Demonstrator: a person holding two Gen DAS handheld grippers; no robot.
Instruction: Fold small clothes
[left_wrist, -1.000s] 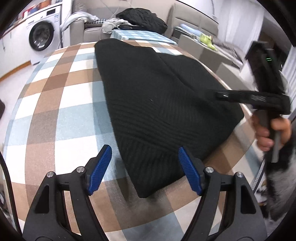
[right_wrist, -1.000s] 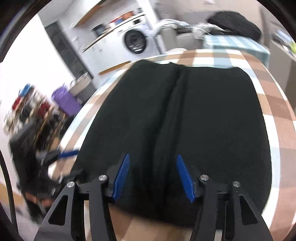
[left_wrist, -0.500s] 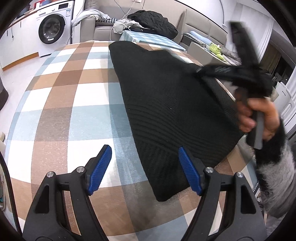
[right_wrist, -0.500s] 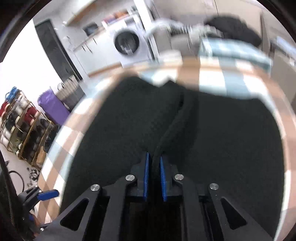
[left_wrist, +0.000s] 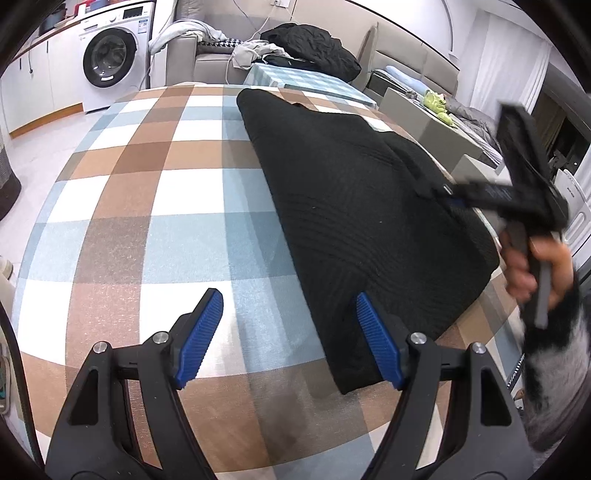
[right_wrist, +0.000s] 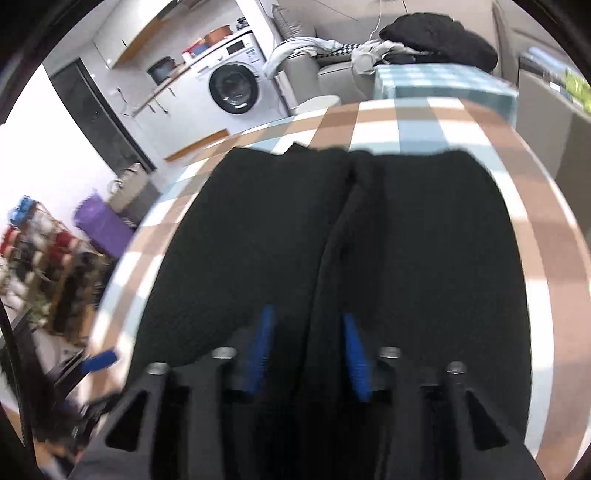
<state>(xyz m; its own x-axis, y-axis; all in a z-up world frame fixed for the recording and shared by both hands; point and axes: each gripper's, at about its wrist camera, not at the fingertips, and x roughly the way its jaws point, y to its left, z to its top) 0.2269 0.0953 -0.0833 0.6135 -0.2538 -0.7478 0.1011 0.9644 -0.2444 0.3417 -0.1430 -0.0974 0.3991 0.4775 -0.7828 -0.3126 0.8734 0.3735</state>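
Observation:
A black knit garment (left_wrist: 351, 206) lies flat on the checked tablecloth (left_wrist: 147, 229), with a raised crease (right_wrist: 332, 240) running down its middle. My left gripper (left_wrist: 289, 297) hangs open over the garment's near corner; its right pad is above the knit edge, its left pad above bare cloth. At the garment's far side, my right gripper (right_wrist: 308, 332) has its jaws opening. The crease lies between the blue pads (right_wrist: 264, 347), which do not press it. In the left wrist view the right gripper (left_wrist: 448, 192) is held by a hand (left_wrist: 528, 273).
The round table's edge (right_wrist: 546, 229) curves close to the garment on the right. Beyond stand a washing machine (left_wrist: 107, 59), a sofa with a pile of clothes (left_wrist: 310, 48), and a shoe rack (right_wrist: 40, 266) at floor level.
The right gripper shut on the middle crease half a second ago and has since opened and drawn back a little. The left gripper stays open in about the same place.

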